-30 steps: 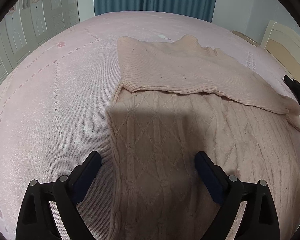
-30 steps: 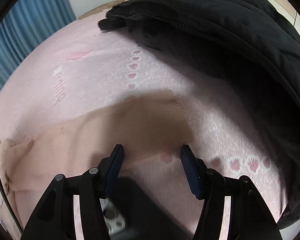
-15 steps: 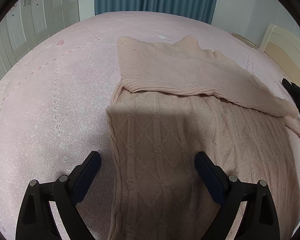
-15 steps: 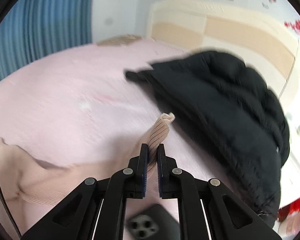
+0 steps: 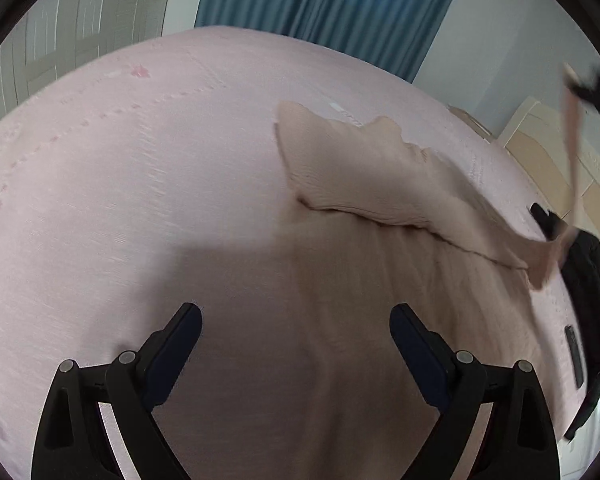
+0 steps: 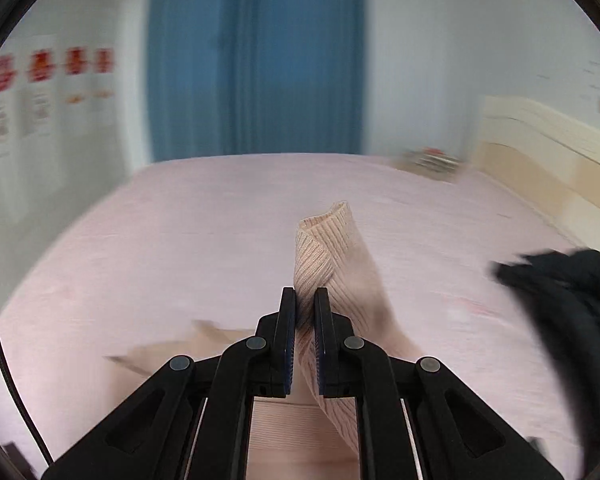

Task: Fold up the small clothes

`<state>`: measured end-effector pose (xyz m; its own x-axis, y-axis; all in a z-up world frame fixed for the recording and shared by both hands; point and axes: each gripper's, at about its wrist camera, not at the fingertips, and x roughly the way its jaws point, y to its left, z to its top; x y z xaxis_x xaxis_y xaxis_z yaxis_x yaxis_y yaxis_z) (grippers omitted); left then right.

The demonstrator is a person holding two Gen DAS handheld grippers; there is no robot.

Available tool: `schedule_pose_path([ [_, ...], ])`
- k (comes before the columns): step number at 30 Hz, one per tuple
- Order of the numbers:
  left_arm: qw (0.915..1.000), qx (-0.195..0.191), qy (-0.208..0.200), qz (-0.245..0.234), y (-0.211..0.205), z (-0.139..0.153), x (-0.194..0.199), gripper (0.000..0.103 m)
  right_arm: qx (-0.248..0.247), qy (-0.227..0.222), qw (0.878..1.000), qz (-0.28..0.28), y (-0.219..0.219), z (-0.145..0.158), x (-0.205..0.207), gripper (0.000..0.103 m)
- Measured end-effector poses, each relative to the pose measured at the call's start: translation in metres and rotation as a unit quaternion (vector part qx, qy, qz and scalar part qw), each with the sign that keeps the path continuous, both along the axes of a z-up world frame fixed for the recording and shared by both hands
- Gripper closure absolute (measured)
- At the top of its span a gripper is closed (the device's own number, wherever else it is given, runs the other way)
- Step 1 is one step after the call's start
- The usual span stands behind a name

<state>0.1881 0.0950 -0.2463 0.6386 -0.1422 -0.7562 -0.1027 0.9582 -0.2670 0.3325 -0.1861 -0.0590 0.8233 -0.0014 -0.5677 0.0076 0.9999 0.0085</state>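
Blue curtains (image 6: 256,60) hang behind the pink bedspread (image 5: 140,184), with a black jacket (image 6: 572,300) heaped at its right. Spread across the bed lies the peach ribbed sweater (image 5: 364,184); the right gripper (image 6: 305,300) pinches its lifted sleeve cuff (image 6: 328,240), while the left gripper (image 5: 296,332) hovers with jaws wide apart.

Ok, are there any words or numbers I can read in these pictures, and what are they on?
None can be read.
Red and white papers on the wall: there is print, but it is too blurred.
Small marks on the wall above the headboard: too small and blurred.
The sweater, its cuff pinched in the right gripper, and the pink bedspread show no words; the left gripper is open.
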Motion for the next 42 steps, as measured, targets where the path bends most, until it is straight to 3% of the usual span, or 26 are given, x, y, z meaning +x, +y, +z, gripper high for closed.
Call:
schedule_pose_path([
  [4, 0.9997, 0.020, 0.002, 0.011, 0.028, -0.001, -0.014, 0.008, 0.028, 0.038, 0.996, 0.077, 0.093, -0.035, 0.010, 0.093],
  [7, 0.9994, 0.029, 0.007, 0.015, 0.043, -0.002, -0.019, 0.008, 0.042, 0.106, 0.984, 0.134, 0.140, -0.082, 0.016, 0.070],
  [8, 0.9994, 0.031, 0.007, 0.015, 0.046, -0.002, -0.021, 0.008, 0.050, 0.124, 0.981, 0.143, 0.144, -0.095, 0.017, 0.067],
  [13, 0.9998, 0.016, 0.007, 0.002, 0.043, -0.004, -0.014, 0.009, 0.082, 0.144, 0.981, 0.097, 0.077, -0.118, 0.005, 0.064],
  [17, 0.9995, 0.015, -0.008, -0.026, 0.023, 0.004, 0.011, 0.009, 0.046, 0.146, 0.988, 0.024, -0.010, -0.131, -0.014, 0.063],
  [20, 0.9989, 0.005, -0.025, -0.040, 0.007, 0.016, 0.043, 0.010, 0.034, 0.171, 0.985, -0.016, -0.071, -0.151, -0.034, 0.063],
  [25, 0.9988, -0.019, -0.025, -0.038, -0.008, 0.024, 0.090, 0.033, 0.028, 0.196, 0.979, -0.043, -0.121, -0.189, -0.054, 0.059],
  [27, 0.9989, -0.026, -0.022, -0.032, -0.011, 0.023, 0.106, 0.043, 0.030, 0.202, 0.978, -0.046, -0.129, -0.203, -0.058, 0.059],
  [30, 0.9988, -0.039, -0.015, -0.027, -0.009, 0.018, 0.115, 0.049, 0.037, 0.201, 0.978, -0.045, -0.129, -0.218, -0.060, 0.059],
  [36, 0.9986, -0.048, -0.018, -0.008, -0.011, 0.004, 0.131, 0.050, 0.092, 0.160, 0.982, -0.032, -0.129, -0.218, -0.042, 0.059],
  [40, 0.9992, -0.038, -0.013, -0.001, -0.013, 0.002, 0.144, 0.050, 0.096, 0.170, 0.980, -0.038, -0.123, -0.223, -0.027, 0.059],
  [42, 0.9991, -0.040, -0.012, 0.005, -0.011, 0.003, 0.153, 0.060, 0.099, 0.171, 0.979, -0.043, -0.125, -0.225, -0.023, 0.059],
])
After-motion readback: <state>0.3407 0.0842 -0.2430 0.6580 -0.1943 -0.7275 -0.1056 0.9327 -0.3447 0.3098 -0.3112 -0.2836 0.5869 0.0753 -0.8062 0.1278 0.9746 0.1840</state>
